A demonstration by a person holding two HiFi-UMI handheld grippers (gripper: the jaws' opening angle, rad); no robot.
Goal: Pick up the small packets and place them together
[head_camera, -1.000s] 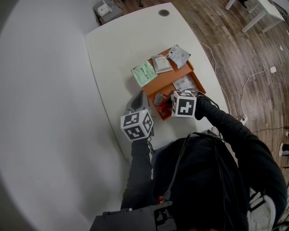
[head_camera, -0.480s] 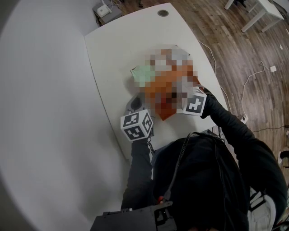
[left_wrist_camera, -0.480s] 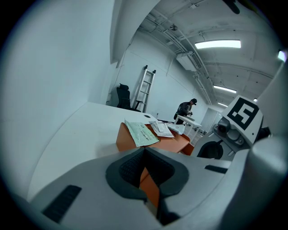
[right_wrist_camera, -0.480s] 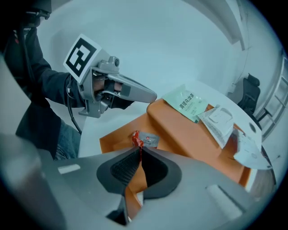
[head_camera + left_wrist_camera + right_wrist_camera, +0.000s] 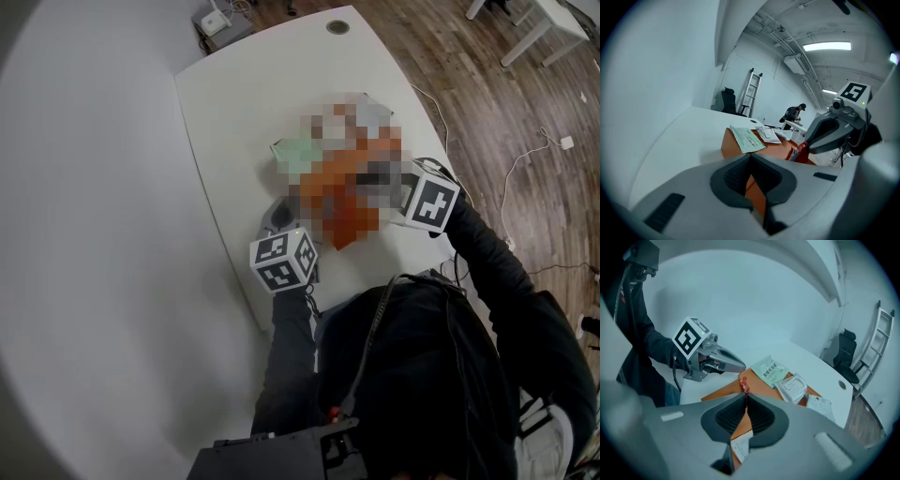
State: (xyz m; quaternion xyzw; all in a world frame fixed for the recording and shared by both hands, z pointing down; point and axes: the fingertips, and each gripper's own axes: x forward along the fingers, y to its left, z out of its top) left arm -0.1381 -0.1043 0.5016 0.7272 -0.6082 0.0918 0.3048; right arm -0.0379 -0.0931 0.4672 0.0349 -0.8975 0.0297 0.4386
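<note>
An orange board [image 5: 761,394] on the white table [image 5: 244,103] carries a green packet [image 5: 771,371] and white packets [image 5: 793,387]. My right gripper [image 5: 744,397] hangs above the board's near end, shut on a small red packet [image 5: 743,384] that pokes out past the fingertips; its jaws have just been closing on it. In the left gripper view that red packet [image 5: 801,151] shows under the right gripper [image 5: 832,133]. My left gripper [image 5: 750,161] rests shut and empty at the board's near left corner, in front of the green packet [image 5: 747,139]. A mosaic hides the packets in the head view.
The table's right edge [image 5: 441,150] runs close behind the board, with wood floor [image 5: 506,112] beyond. A round cable hole [image 5: 337,26] sits at the far end. A person [image 5: 792,114], a ladder [image 5: 752,91] and an office chair [image 5: 846,355] stand far off.
My right gripper has risen and shifted right from the board's near corner, shut on the red packet. The left gripper has stayed in place.
</note>
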